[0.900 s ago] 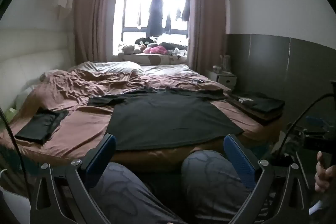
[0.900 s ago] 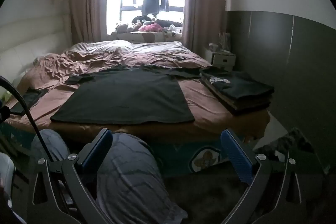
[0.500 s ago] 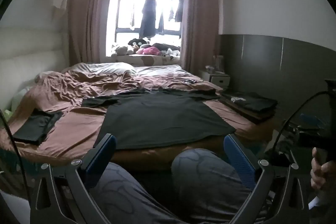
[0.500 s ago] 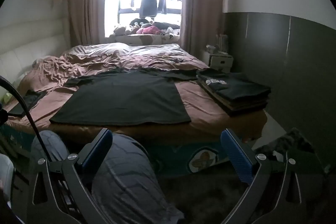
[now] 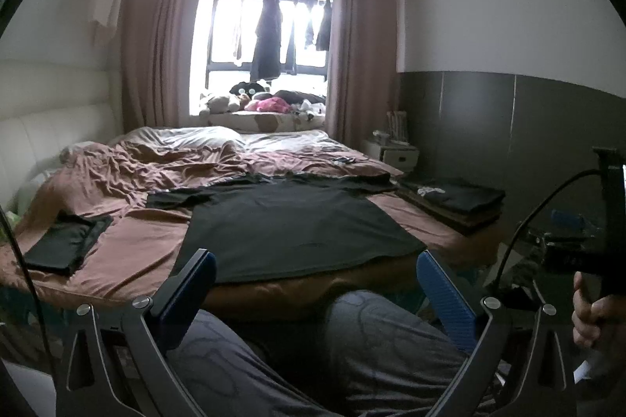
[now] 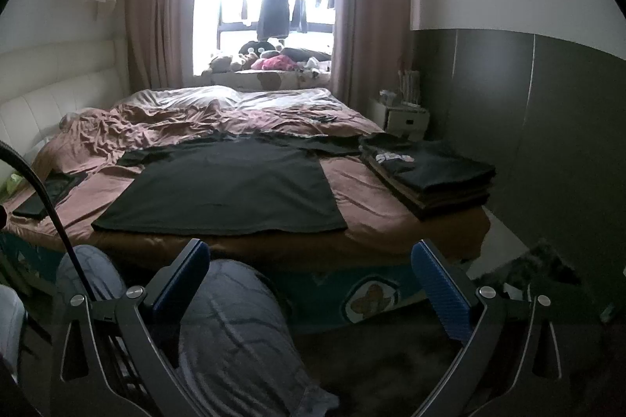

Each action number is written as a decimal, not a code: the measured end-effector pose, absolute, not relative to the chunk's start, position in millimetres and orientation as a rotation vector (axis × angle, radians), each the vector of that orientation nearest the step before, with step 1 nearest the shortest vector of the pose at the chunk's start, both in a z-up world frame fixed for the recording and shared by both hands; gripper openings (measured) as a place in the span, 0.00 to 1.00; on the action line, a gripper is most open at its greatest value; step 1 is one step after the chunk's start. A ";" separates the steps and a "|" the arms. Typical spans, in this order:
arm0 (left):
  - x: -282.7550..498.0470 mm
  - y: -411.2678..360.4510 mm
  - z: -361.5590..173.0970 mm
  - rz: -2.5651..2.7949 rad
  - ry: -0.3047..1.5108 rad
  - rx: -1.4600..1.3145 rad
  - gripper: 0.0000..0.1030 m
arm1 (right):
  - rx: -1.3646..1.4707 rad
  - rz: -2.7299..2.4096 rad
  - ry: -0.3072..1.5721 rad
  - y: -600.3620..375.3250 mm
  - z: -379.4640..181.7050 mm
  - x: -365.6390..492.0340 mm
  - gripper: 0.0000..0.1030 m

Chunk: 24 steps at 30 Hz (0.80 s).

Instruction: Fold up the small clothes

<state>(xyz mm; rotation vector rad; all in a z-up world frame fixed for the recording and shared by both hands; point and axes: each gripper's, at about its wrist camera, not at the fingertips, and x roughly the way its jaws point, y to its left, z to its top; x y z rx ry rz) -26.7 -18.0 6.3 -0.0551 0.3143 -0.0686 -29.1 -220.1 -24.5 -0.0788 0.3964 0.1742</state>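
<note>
**Both grippers wide open, short of the bed, black T-shirt spread flat**

The black T-shirt (image 5: pixel 289 221) lies flat on the brown bed (image 5: pixel 129 252), its hem along the near edge and its sleeves stretched out toward the rumpled far half. At the bed's right edge sits a stack of folded clothes (image 6: pixel 430 174), the top piece dark with a white print. Near the left edge lies a folded dark garment (image 5: pixel 64 245) on its own, well apart from the shirt.

The left gripper (image 5: pixel 317 280) hangs in front of the near edge with its blue-padded fingers (image 5: pixel 191 284) spread fully and nothing between them; behind the gap are the person's knees (image 5: pixel 371 338) in grey patterned trousers. The right gripper (image 6: pixel 309 272) is likewise fully open and holds nothing (it touches neither bed nor cloth), with one knee and the dark floor beyond it. A hand (image 5: pixel 590 315) grips the right tool's handle at the edge of the left view
</note>
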 end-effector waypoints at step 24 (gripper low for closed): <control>-11.4 -16.2 -0.5 -0.052 0.348 -0.073 1.00 | -0.067 0.174 0.386 -222.0 -34.6 -11.4 1.00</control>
